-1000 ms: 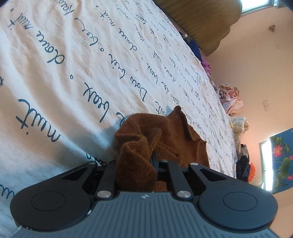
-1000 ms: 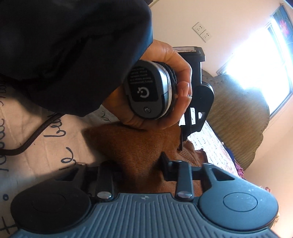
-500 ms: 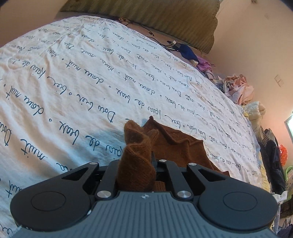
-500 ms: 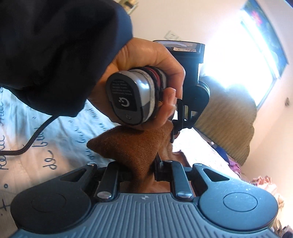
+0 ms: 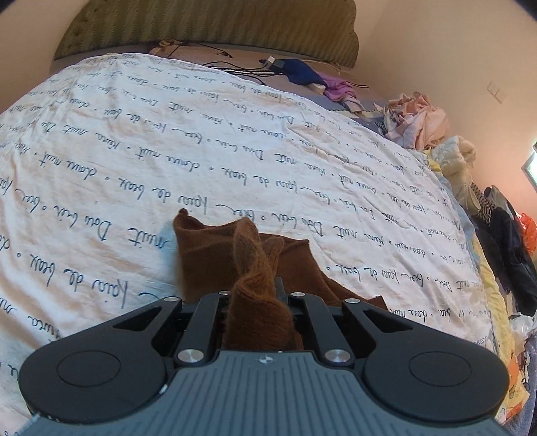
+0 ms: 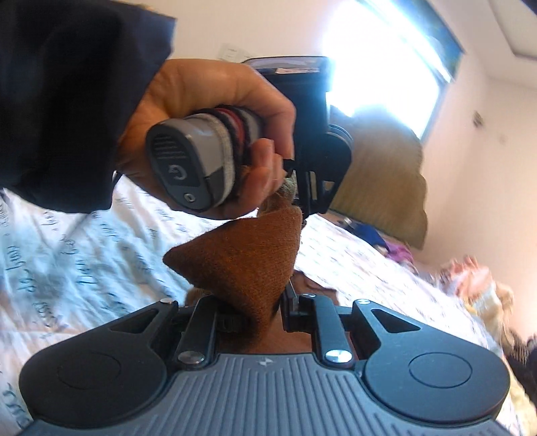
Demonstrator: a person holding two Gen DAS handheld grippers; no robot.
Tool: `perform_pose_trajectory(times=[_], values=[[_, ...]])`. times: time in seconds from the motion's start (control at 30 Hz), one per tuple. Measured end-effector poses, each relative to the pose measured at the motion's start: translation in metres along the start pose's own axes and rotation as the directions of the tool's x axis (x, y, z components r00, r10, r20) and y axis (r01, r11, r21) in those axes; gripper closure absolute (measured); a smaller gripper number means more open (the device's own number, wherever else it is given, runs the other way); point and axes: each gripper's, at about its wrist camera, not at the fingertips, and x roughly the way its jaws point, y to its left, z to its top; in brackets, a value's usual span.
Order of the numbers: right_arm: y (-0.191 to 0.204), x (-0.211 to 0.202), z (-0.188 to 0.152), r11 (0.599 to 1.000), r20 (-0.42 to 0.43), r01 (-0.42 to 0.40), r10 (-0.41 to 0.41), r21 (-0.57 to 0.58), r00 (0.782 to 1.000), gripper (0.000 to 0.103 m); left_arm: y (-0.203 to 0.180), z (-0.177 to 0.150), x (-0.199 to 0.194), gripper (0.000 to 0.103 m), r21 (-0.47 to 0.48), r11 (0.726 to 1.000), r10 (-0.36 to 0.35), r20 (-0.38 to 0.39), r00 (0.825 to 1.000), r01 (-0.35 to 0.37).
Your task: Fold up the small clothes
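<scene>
Left side first: my left gripper (image 5: pixel 256 285) has its fingers pinched tight on a bunched edge of the brown knit garment (image 5: pixel 268 265), and the wool stands up in a ridge between them. The rest of the garment trails down onto the bedsheet (image 5: pixel 134 151), the white one with blue handwriting, near the middle of the bed and close in to me. Far across the bed I see the olive headboard (image 5: pixel 208 26), and along the far right edge a heap of loose clothes (image 5: pixel 419 124).

Over to the right view: the person's left hand (image 6: pixel 214 110) with its dark sleeve (image 6: pixel 67 87) fills the upper left, gripping that other handle. My right gripper (image 6: pixel 268 302) has just been closing, and its fingers now hold a second corner of the brown knit garment (image 6: pixel 245 255), pulled into a taut peak.

So I read this as the lift-and-spread step: both corners caught, cloth coming off the bed. Next, I think, I need to draw the two grips apart to flatten the piece, then lay it down smooth before any fold. Keep both pinches firm; knit can slip.
</scene>
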Motion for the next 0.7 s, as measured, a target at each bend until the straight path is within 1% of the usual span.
perform_pose_trajectory(times=[0.17, 0.27, 0.33, 0.4, 0.5, 0.6, 0.7], values=[[-0.037, 0.002, -0.014, 0.99, -0.041, 0.031, -0.026, 0.136, 0.999, 0.086, -0.049, -0.006, 0.021, 0.092, 0.099, 0.995, 0.006, -0.009, 1.0, -0.005], [-0.061, -0.001, -0.023, 0.969, -0.072, 0.034, -0.016, 0.247, 0.997, 0.086, -0.071, -0.012, 0.037, 0.092, 0.13, 0.992, 0.002, -0.037, 0.999, 0.002], [-0.077, -0.005, -0.03, 0.947, -0.091, 0.031, -0.002, 0.321, 0.996, 0.086, -0.083, -0.015, 0.048, 0.092, 0.149, 0.989, 0.004, -0.054, 0.999, 0.004], [-0.088, -0.007, -0.04, 0.921, -0.108, 0.029, 0.014, 0.389, 0.994, 0.086, -0.095, -0.018, 0.059, 0.092, 0.166, 0.986, 0.011, -0.066, 0.998, 0.0], [-0.107, -0.004, -0.053, 0.864, -0.13, 0.023, 0.049, 0.503, 0.99, 0.086, -0.111, -0.024, 0.075, 0.092, 0.195, 0.981, 0.026, -0.076, 0.997, -0.011], [-0.122, -0.004, -0.067, 0.812, -0.144, 0.023, 0.075, 0.583, 0.987, 0.086, -0.125, -0.03, 0.088, 0.092, 0.224, 0.974, 0.035, -0.086, 0.996, -0.015], [-0.138, -0.004, -0.082, 0.747, -0.15, 0.017, 0.111, 0.665, 0.982, 0.086, -0.136, -0.036, 0.098, 0.092, 0.26, 0.965, 0.045, -0.082, 0.996, -0.022]])
